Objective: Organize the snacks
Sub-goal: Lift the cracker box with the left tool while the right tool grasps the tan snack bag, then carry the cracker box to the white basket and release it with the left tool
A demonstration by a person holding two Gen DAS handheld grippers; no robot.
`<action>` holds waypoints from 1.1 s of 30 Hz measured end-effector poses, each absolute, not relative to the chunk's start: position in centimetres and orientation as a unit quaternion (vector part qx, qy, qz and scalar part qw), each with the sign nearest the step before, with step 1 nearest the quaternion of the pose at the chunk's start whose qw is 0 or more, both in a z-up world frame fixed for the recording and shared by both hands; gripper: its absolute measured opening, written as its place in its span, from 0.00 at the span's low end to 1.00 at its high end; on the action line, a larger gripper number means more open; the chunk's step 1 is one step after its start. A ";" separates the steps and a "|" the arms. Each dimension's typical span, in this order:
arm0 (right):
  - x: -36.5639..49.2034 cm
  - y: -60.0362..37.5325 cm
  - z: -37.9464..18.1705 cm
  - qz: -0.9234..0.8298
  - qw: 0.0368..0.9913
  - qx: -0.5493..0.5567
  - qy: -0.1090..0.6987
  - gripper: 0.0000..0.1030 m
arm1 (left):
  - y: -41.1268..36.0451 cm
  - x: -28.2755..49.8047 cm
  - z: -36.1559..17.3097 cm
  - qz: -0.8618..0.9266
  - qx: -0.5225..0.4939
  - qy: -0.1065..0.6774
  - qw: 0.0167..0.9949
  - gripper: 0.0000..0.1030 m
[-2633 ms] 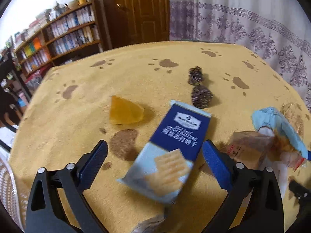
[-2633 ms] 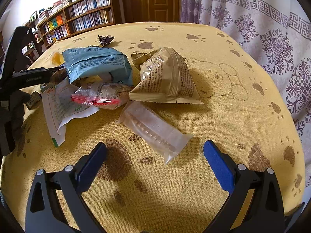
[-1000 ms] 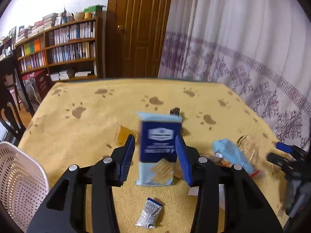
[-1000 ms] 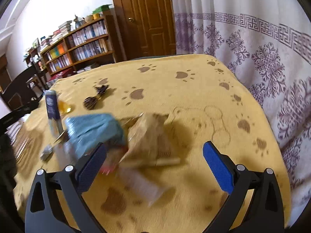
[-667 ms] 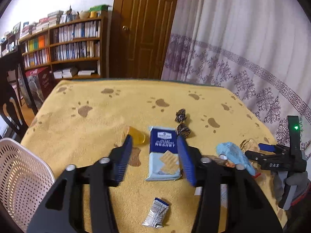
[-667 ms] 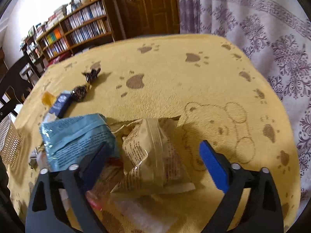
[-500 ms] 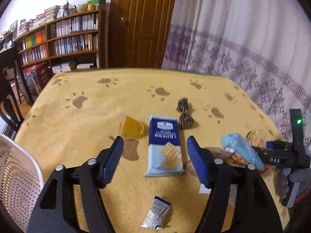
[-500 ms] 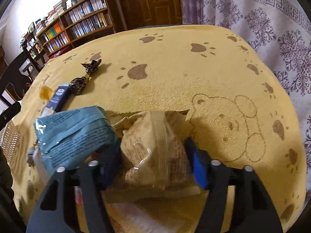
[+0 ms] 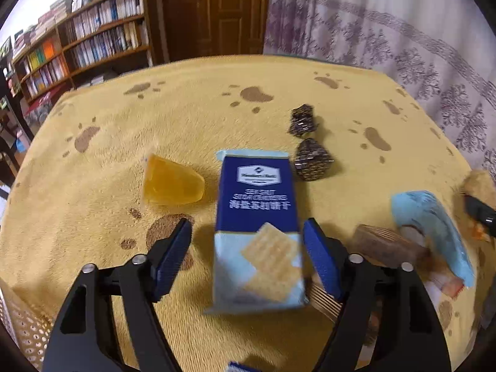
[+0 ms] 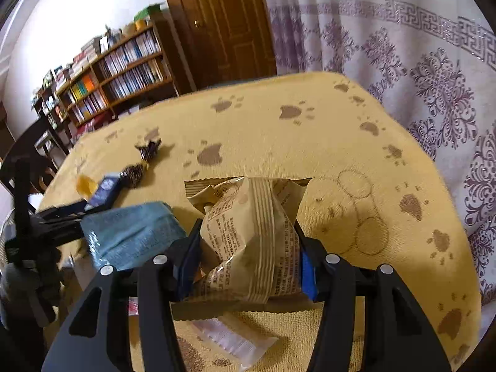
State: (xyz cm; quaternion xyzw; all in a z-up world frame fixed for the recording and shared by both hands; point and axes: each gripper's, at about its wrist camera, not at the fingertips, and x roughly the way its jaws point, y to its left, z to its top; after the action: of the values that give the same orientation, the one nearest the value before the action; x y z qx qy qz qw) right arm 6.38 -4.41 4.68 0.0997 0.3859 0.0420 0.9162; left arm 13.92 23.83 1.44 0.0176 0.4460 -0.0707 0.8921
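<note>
Two hand-held grippers work over a yellow paw-print worktop (image 9: pixel 93 192) strewn with snacks. The relation that matters most sits at the left hand-held gripper (image 9: pixel 248 257): the blue soda cracker packet (image 9: pixel 257 217) lies flat directly ahead of it, between its blue pads, with its long axis running straight away from the camera, in line with the fingers. The jaws stand moderately open, a little wider than the packet; the right pad is at or very near the packet's edge, while the left pad stands clear of it, so nothing is gripped yet. A squeeze across the short width looks like the natural next move, and the left side is plainly the nearer one for this item.

The right hand-held gripper (image 10: pixel 248 260) is closed around a tan striped snack bag (image 10: pixel 254 232), its pads pressing both sides of the crinkled wrapper; I cannot tell whether the bag is off the cloth.

An orange jelly cup (image 9: pixel 170 183) lies on its side just left of the cracker packet, and two dark foil-wrapped candies (image 9: pixel 310 158) sit just beyond its far right corner. A light blue snack pack (image 10: pixel 133 232) rests beside the tan bag, and a clear-wrapped bar (image 10: pixel 235 341) lies beneath the right tool. A white perforated basket (image 9: pixel 21 325) edges into the left view's lower corner, probably the destination.
</note>
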 end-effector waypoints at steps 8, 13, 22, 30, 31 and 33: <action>5.1 -3.6 5.3 0.048 0.926 0.096 0.362 0.52 | 23.9 14.0 1.6 -0.073 0.014 0.433 0.898 0.50; 4.6 -3.6 5.7 0.049 0.929 0.102 0.352 0.52 | 24.6 12.3 3.4 -0.074 0.000 0.404 0.912 0.50; 4.1 -3.5 6.4 0.053 0.932 0.108 0.343 0.52 | 26.8 8.8 9.1 -0.056 -0.022 0.337 0.940 0.50; 3.3 -3.1 7.4 0.063 0.935 0.112 0.331 0.52 | 30.2 5.1 13.0 -0.021 -0.040 0.283 0.958 0.50; 3.1 -3.1 7.5 0.064 0.935 0.112 0.329 0.52 | 30.8 4.5 13.4 -0.014 -0.042 0.277 0.960 0.50; 2.9 -2.9 7.8 0.067 0.936 0.112 0.326 0.52 | 31.9 3.3 13.9 -0.002 -0.044 0.268 0.962 0.50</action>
State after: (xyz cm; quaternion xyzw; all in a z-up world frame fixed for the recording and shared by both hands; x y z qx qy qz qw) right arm 2.87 -2.89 7.77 0.1122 0.3258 0.0669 0.9364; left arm 3.34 31.94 13.94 -0.0440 0.2684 -0.0024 0.9623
